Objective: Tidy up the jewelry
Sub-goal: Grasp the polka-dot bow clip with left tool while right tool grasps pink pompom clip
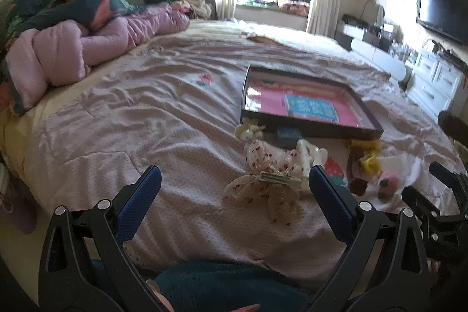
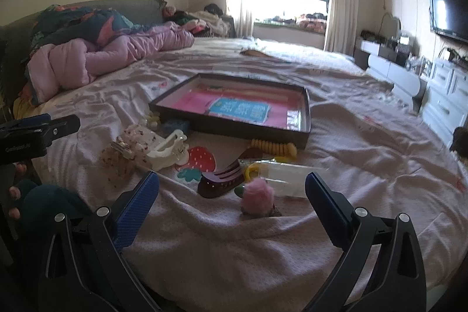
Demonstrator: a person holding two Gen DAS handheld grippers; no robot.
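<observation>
- Your left tongs (image 1: pixel 234 180) stand wide apart above the bed (image 1: pixel 175 122), gripping nothing.
- Just ahead of them lies a floral fabric bow clip (image 1: pixel 263 186), its metal clasp facing up, near the right blue finger (image 1: pixel 330 195).
- Your right tongs (image 2: pixel 232 186) are spread just as wide and empty too.
- Between their tips sits a pink pom-pom clip (image 2: pixel 257 199), beside a dark maroon claw clip (image 2: pixel 222 180).
- A white claw clip (image 2: pixel 169 151), a yellow comb (image 2: pixel 273 148) and a clear packet (image 2: pixel 286 174) lie scattered close by.
- The dark tray (image 2: pixel 234 129) with a pink lining rests on the bed just beyond the pile, with no jewelry inside.
</observation>
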